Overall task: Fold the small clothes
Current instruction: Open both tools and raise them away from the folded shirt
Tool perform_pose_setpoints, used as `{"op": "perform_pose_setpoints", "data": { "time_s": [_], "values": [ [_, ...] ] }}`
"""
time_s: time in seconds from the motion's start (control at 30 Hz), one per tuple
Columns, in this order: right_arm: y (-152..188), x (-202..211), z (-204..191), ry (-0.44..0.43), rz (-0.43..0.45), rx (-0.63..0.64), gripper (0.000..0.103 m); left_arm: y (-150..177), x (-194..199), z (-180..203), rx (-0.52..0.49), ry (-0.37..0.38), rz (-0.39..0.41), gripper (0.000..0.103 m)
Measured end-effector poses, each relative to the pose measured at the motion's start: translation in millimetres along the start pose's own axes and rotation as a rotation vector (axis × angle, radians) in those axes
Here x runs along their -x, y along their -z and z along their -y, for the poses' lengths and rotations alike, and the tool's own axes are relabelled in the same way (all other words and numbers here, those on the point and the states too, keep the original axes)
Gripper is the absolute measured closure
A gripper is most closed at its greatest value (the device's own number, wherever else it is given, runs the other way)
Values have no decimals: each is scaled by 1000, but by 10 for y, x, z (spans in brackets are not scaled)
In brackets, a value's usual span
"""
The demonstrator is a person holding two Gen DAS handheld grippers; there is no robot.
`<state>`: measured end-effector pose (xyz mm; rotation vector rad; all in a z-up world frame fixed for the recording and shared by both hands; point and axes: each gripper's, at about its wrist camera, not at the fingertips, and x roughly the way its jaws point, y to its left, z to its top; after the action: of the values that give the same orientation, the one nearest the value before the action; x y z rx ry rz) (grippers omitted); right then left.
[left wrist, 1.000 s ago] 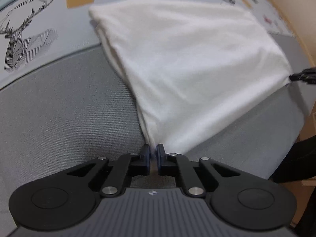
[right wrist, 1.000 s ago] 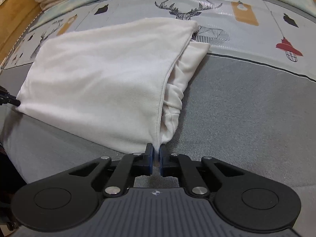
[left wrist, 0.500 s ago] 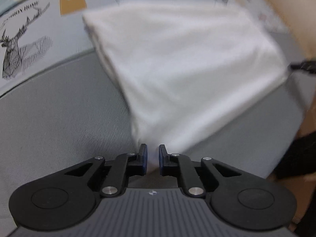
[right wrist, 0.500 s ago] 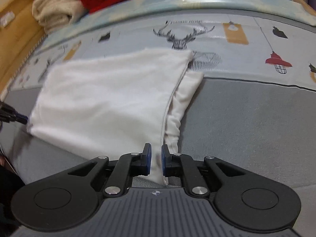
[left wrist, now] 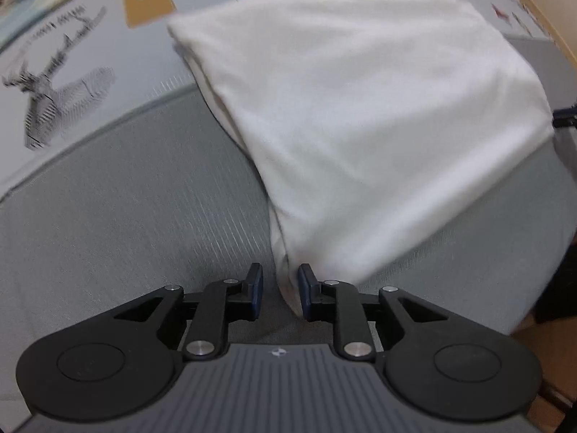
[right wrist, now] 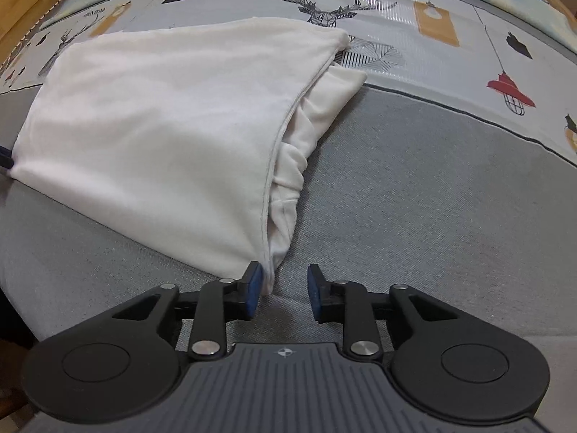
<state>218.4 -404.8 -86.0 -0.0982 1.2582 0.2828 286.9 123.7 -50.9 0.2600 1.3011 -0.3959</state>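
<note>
The left gripper (left wrist: pixel 280 287), black with blue pads, is opening its jaws; a near corner of the folded white cotton garment (left wrist: pixel 360 126) is lying loose between them, and neither pad is pressing on it. From that corner the garment is spreading away toward 12 and 2 o'clock across the grey woven mat (left wrist: pixel 126 216). At 3 o'clock, the dark tip of the other gripper is showing at the cloth's far corner.

The right gripper (right wrist: pixel 283 288) is opening its jaws as well. The garment's (right wrist: pixel 162 126) near corner is resting against the inner face of the left-hand pad, with bare mat (right wrist: pixel 414 198) showing in the remaining gap. The cloth is reaching away toward 10 and 12 o'clock, its bunched lower layers peeking out along the hemmed edge at 12 o'clock. Beyond it, at 12 to 2 o'clock, the pale printed sheet with deer heads and hanging lamps (right wrist: pixel 450 7) is lying under the garment's far edge.
</note>
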Motion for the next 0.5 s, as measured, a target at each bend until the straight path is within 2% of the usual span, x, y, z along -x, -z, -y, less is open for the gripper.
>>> {"op": "perform_pose_setpoints", "data": {
  "time_s": [0.1,0.2,0.23,0.3,0.37,0.43,0.5],
  "values": [
    [-36,137,49,20,59,-37,73,1,204,15,46,-16,76,77],
    [-83,415,157,16,177,-144,72,-45,414,109,51,-59,153,75],
    [-95,531,185,37,227,-185,72,-42,516,175,40,-89,179,72],
    [-116,756,195,87,323,-244,72,-74,701,287,20,-140,242,59],
    [-124,1018,125,131,440,-265,72,-81,886,367,17,-168,300,54],
    [-120,1231,9,150,531,-258,68,-77,1113,482,27,-208,362,48],
    [-105,1408,-101,162,605,-249,51,-28,1349,603,54,-300,456,34]
  ]
}}
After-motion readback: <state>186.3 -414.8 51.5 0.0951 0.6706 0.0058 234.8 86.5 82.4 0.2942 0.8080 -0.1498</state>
